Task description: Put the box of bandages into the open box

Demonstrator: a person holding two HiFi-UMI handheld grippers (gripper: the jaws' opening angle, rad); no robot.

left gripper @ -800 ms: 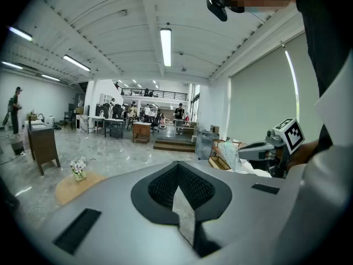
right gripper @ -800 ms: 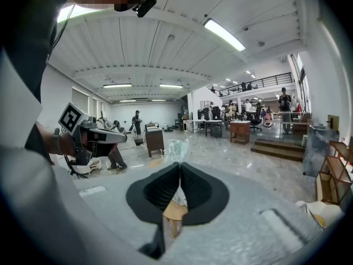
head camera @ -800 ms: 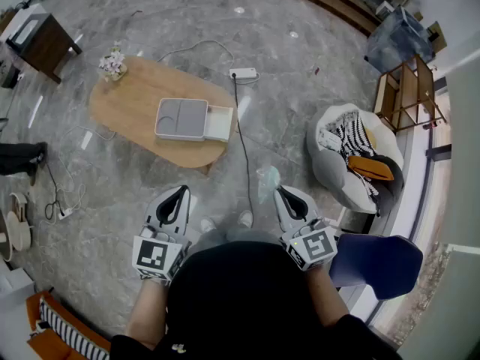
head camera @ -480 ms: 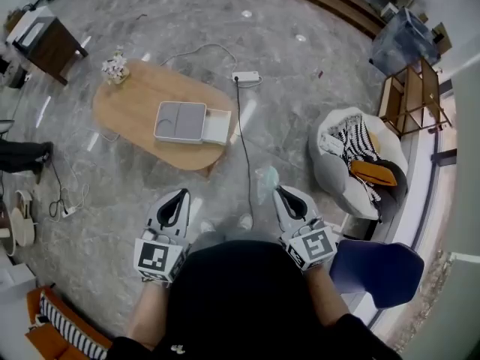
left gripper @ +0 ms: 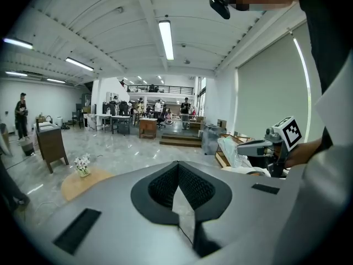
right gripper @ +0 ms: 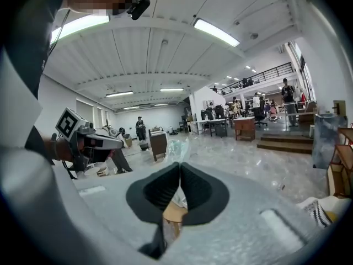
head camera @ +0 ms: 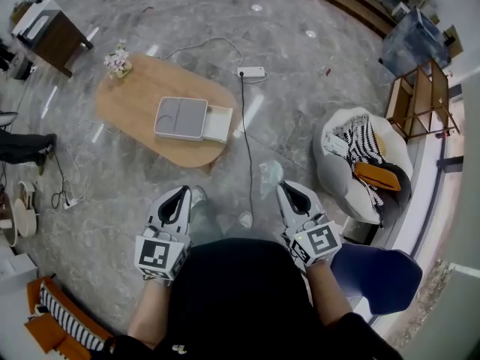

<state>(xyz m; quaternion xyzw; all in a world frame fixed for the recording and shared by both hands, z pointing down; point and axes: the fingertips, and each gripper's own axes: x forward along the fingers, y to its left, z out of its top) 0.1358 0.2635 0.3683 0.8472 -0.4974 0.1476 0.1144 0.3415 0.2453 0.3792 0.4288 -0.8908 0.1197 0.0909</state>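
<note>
An oval wooden table (head camera: pixel 131 96) stands on the marble floor well ahead of me. A flat grey-and-white box (head camera: pixel 181 118) lies on it, with a smaller white part (head camera: pixel 219 124) against its right side; I cannot tell whether that is a separate box. My left gripper (head camera: pixel 182 191) and right gripper (head camera: pixel 285 188) are held close to my body, far from the table. Both are shut with nothing between the pads. The left gripper view has its jaws (left gripper: pixel 177 164) meeting at the tips, and the right gripper view (right gripper: pixel 180 165) looks the same.
A small flower pot (head camera: pixel 118 62) sits at the table's far left end. A power strip (head camera: pixel 251 72) and its cable run across the floor to the table's right. A plastic bag (head camera: pixel 270 175), a beanbag (head camera: pixel 360 160), a blue chair (head camera: pixel 371 268) and a wooden shelf (head camera: pixel 420 100) stand to my right.
Both grippers stay shut in front of my body. The view has shifted slightly, and the table sits at nearly the same distance.
</note>
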